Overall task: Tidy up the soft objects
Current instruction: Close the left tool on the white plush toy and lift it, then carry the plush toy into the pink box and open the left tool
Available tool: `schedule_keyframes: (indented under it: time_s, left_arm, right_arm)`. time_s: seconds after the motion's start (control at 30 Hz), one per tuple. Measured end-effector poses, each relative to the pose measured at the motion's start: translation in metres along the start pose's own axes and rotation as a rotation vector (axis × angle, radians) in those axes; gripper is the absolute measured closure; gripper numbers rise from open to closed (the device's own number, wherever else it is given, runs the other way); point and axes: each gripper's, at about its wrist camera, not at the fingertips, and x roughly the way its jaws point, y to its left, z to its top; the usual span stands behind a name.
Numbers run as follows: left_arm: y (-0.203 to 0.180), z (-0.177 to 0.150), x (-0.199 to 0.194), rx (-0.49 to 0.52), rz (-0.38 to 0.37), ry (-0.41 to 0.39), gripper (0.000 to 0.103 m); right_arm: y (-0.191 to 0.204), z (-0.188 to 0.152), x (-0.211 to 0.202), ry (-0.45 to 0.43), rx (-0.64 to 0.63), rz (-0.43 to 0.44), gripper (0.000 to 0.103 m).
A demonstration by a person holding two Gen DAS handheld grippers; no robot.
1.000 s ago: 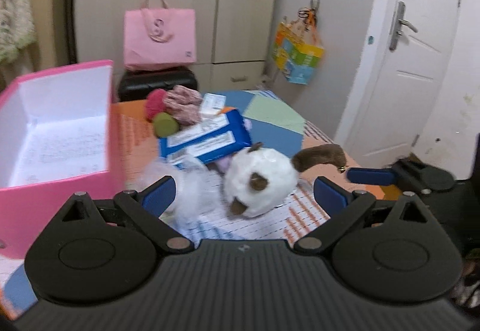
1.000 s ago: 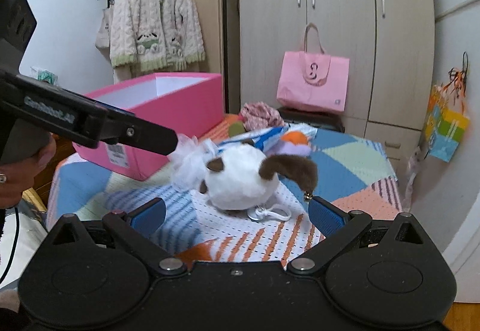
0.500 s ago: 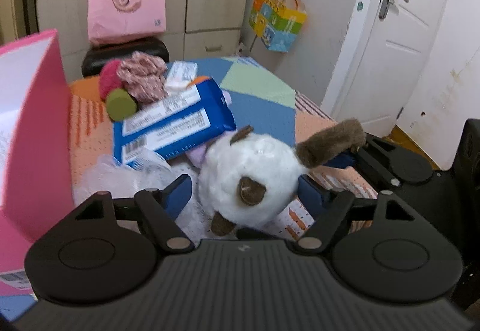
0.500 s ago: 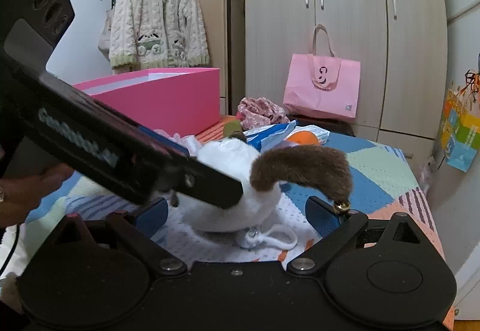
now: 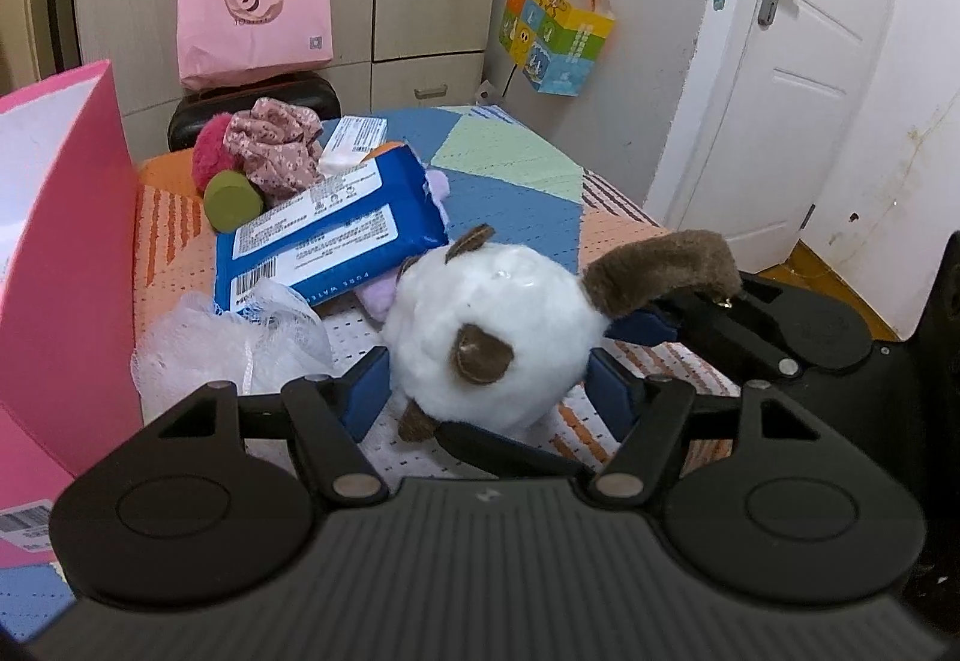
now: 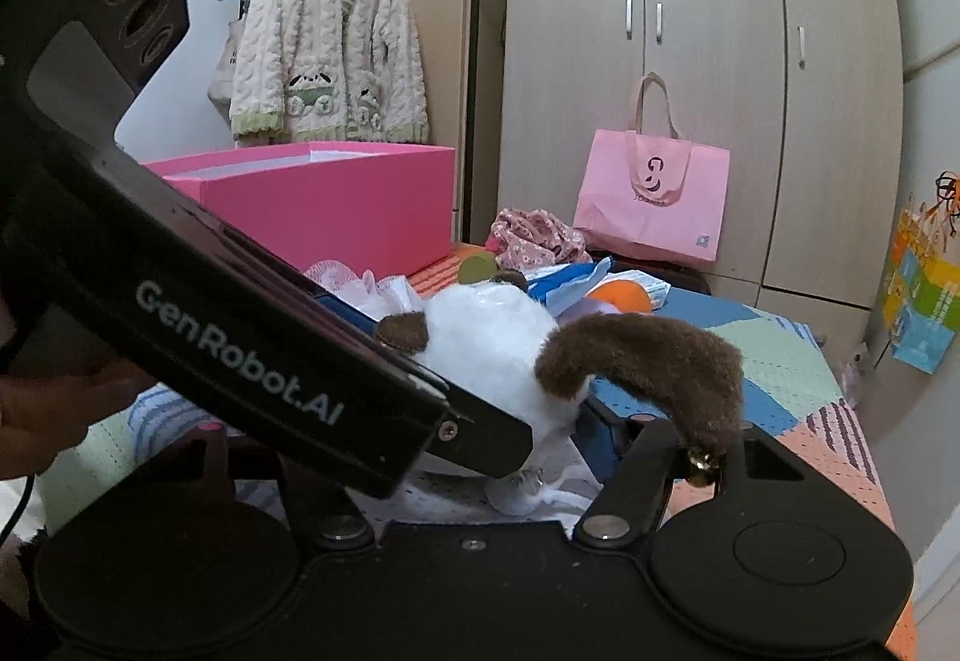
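Pink box (image 5: 66, 253) stands at the left of the patchwork table (image 5: 516, 193). Beside it lies the plush (image 5: 492, 337) (white, round, with brown ears and a curled brown tail), between the blue pads of the left gripper (image 5: 489, 397), whose jaws are closing and touch its sides. The right gripper (image 6: 510, 457) also closes around it, its left finger hidden. A white mesh pouf (image 5: 234, 337) lies just left.

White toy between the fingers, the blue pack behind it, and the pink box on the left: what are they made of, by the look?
White toy: plush, fluffy white pile with brown fuzzy patches and a brown tail; soft stuffing likely.
Blue pack: thin glossy plastic film, slightly creased, with printed white labels and a barcode; probably wipes.
Pink box: stiff matte card or paperboard, with flat straight walls, a sharp corner and a white inside.
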Motion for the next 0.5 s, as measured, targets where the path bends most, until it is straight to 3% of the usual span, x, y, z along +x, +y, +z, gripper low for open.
schedule_keyframes:
  time_s: [0.2,0.5]
  left_arm:
    - [-0.008,0.003,-0.015,0.022,0.010,0.014,0.034]
    - [-0.003,0.011,-0.042,-0.048,-0.004,0.101,0.034]
  right_arm:
    - [0.006,0.010,-0.012,0.004,-0.006,0.003,0.033]
    - [0.019,0.033,-0.028,0.050,0.020,0.043,0.033]
